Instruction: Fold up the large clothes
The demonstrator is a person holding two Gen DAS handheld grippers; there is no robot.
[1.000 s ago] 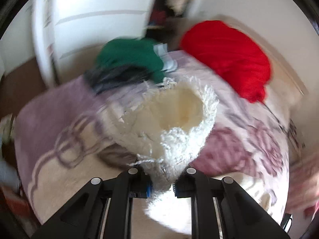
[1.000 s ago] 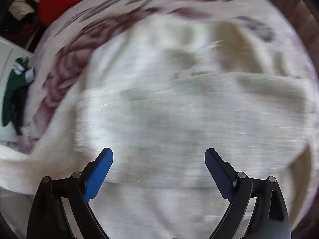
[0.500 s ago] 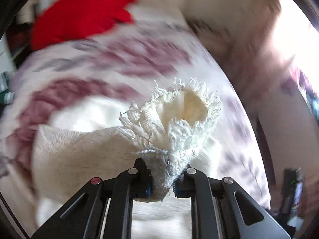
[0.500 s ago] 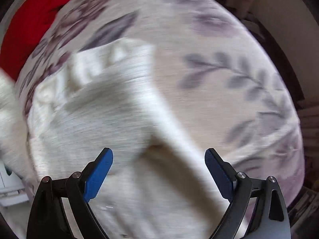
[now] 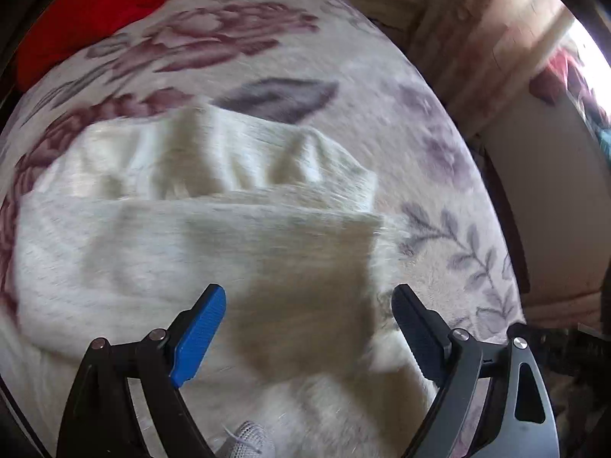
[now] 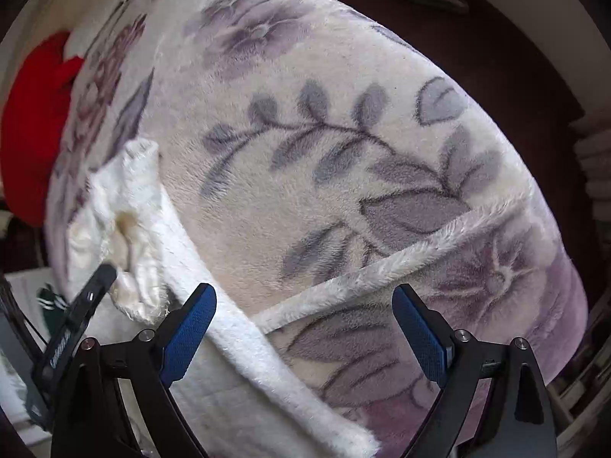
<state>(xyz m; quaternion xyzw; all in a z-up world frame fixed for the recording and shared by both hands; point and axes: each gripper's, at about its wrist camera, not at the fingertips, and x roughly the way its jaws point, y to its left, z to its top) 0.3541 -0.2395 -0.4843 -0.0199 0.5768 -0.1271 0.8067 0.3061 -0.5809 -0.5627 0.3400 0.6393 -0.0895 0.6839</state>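
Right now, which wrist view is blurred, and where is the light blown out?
Left wrist view: cream garment smeared by motion blur, window glare blown out at upper right. Right wrist view: sharp on the floral blanket, dim at the edges; both curve with fisheye distortion.

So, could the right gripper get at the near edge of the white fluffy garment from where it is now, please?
Probably yes: the right gripper is open with nothing between its fingers, and the white fluffy garment has its edge on the floral blanket just below its left finger, uncovered.

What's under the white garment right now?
The white garment lies folded on the floral blanket, which shows on its far and right sides. What lies under the blanket is covered.
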